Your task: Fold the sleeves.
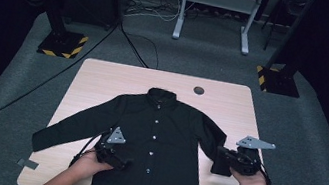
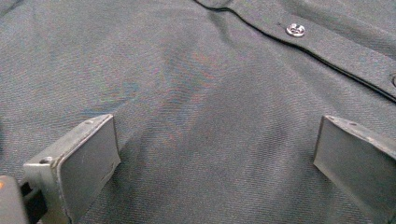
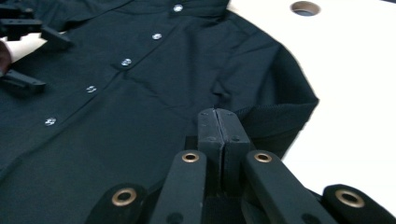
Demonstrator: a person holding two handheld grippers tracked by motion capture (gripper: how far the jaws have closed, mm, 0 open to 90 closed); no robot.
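Dark carpet and black drapes ring a pale wooden table (image 1: 98, 81), and on it I have one black button-up shirt (image 1: 154, 141) lying face up, collar away from me, placket buttoned. Its left sleeve (image 1: 70, 130) runs out straight toward the table's near left corner; its right sleeve (image 1: 213, 136) is bunched in against the body.

My left gripper (image 1: 126, 163) rests on the shirt front beside the placket, jaws spread wide with nothing but flat cloth between them; in the left gripper view the pads (image 2: 88, 158) sit on the weave without pinching it. My right gripper (image 3: 217, 122) is closed tight, jaws pressed together at the folded sleeve edge. From the right gripper view I cannot tell whether any fabric is actually caught in them.

My worry is that the right jaws hold only a sliver of cloth, or none, so a pull would slip off and leave the sleeve crumpled. A drag without the left gripper pinning could also skew the whole shirt across the smooth tabletop.

Count: one shirt, two sleeves, two grippers, five buttons (image 3: 126, 61) seen in the right gripper view, one grommet hole (image 1: 198, 90) in the table.
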